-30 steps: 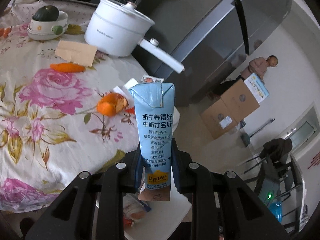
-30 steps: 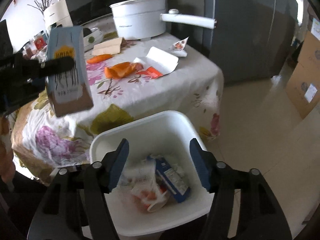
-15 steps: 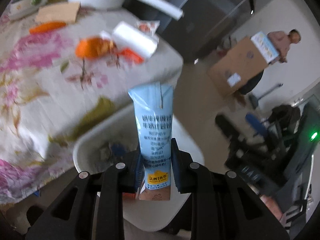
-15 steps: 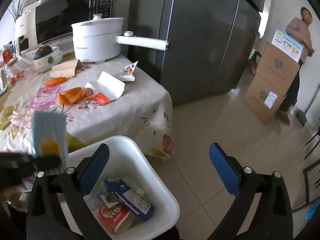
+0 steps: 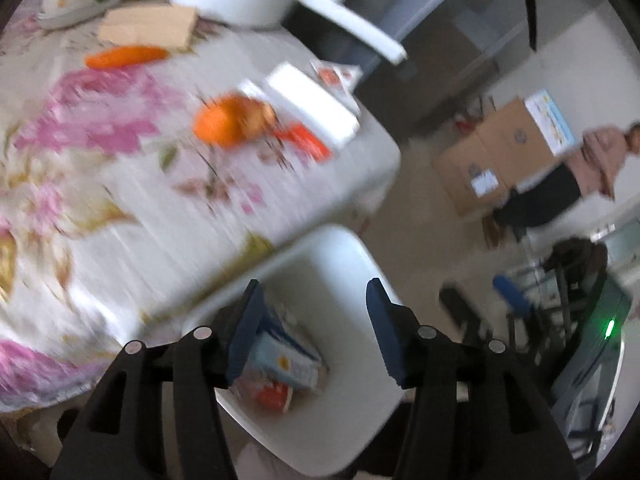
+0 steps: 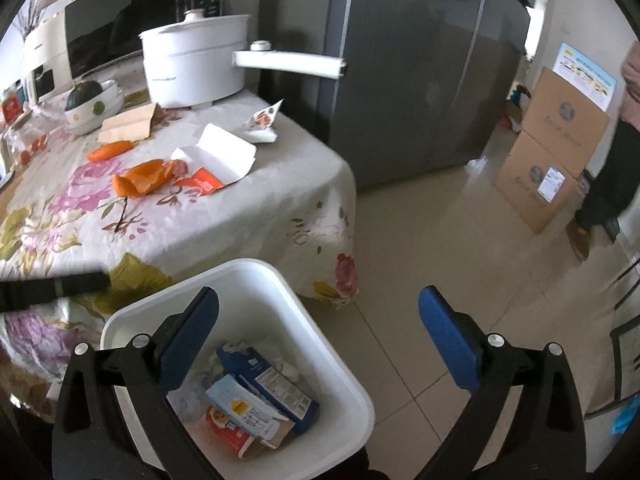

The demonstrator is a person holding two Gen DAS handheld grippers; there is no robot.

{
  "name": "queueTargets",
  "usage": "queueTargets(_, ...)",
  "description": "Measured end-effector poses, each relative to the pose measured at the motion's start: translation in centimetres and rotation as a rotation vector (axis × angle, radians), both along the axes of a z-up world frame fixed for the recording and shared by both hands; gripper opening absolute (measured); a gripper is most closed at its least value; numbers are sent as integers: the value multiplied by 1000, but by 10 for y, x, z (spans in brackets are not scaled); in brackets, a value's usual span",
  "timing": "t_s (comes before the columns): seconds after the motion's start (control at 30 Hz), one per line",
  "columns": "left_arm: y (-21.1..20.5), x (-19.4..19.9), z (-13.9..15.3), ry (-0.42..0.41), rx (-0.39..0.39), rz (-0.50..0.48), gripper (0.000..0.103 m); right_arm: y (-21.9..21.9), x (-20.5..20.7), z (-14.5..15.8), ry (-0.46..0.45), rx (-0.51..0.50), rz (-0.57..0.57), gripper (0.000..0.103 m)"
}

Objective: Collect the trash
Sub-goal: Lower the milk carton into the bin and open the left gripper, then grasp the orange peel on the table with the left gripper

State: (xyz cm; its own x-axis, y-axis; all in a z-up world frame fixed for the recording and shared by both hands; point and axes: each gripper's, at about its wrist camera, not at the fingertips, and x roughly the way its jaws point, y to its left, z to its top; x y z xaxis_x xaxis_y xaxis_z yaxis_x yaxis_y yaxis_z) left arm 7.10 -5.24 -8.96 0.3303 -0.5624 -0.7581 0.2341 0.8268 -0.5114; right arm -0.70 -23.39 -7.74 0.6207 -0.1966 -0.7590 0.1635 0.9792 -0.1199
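The white trash bin (image 6: 256, 266) stands on the floor against the table's corner. In it the light blue milk carton (image 6: 244, 404) lies on a dark blue carton (image 6: 276, 384) and a red cup. My left gripper (image 5: 314, 292) hangs over the bin (image 5: 340, 264). Its jaws are opening with nothing between them, and the carton (image 5: 288, 356) lies below. My right gripper (image 6: 320, 300) stands wide open and empty above the bin's right rim. On the flowered cloth lie orange peel (image 6: 140, 178), a white paper box (image 6: 224, 152), a red wrapper (image 6: 200, 182) and a torn packet (image 6: 262, 118).
A carrot (image 6: 110, 150), brown paper (image 6: 128, 122), a bowl (image 6: 90, 106) and a white pot (image 6: 196, 68) with a long handle sit further back. A grey fridge (image 6: 420, 80) stands behind. Cardboard boxes (image 6: 556, 148) and a person (image 5: 592, 164) are at the right.
My left gripper has let go of the light blue carton, which now lies in the bin, and its jaws have spread. The right gripper has opened wider.
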Motion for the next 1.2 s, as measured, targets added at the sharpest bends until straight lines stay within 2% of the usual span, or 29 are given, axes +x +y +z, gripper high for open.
queueTargets(0.2, 27, 44, 20, -67, 24, 118, 58, 16, 8, -4, 28, -6, 54, 96)
queueTargets(0.33, 32, 74, 16, -67, 33, 175, 58, 19, 11, -11, 58, 7, 66, 96)
queueTargets(0.6, 12, 100, -12, -30, 67, 181, 58, 23, 14, -22, 100, 13, 81, 96)
queueTargets(0.77, -1, 108, -24, -50, 119, 179, 58, 27, 16, -22, 101, 18, 89, 96)
queueTargets(0.8, -3, 109, -27, -48, 128, 172, 55, 27, 16, -22, 102, 20, 90, 96)
queueTargets(0.93, -7, 110, -33, -86, 185, 156, 29, 29, 18, -23, 108, 35, 96, 96)
queueTargets(1.03, 1, 109, -32, -84, 123, 158, 21, 30, 20, -22, 112, 68, 103, 96)
queueTargets(1.2, 14, 99, -15, -107, 55, 168, 14, 23, 37, -15, 127, 172, 98, 96)
